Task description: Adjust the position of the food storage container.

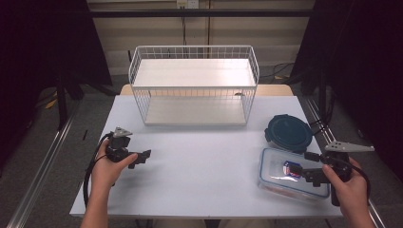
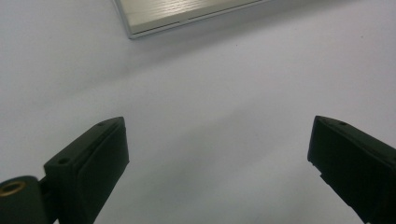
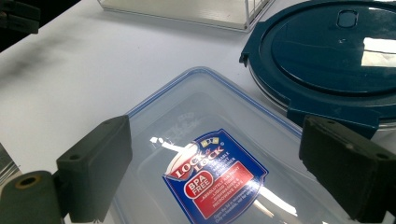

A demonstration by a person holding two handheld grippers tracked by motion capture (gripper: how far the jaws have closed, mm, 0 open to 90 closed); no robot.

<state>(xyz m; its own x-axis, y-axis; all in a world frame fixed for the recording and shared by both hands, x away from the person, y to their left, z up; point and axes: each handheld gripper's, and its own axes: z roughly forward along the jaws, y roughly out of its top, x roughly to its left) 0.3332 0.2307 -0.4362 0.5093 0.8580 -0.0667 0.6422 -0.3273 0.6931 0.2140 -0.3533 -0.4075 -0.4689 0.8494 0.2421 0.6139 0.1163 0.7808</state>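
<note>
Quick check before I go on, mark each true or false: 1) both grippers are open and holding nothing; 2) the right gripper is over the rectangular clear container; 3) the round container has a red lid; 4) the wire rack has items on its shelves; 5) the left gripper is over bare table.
1) True. The left gripper and right gripper both have their jaws wide apart with nothing between them.
2) True. It hovers over the rectangular clear container, above its blue and red label.
3) False. The round container has a dark blue lid.
4) False. Both shelves of the wire rack look bare.
5) True. Beneath its jaws lies plain white table.
</note>
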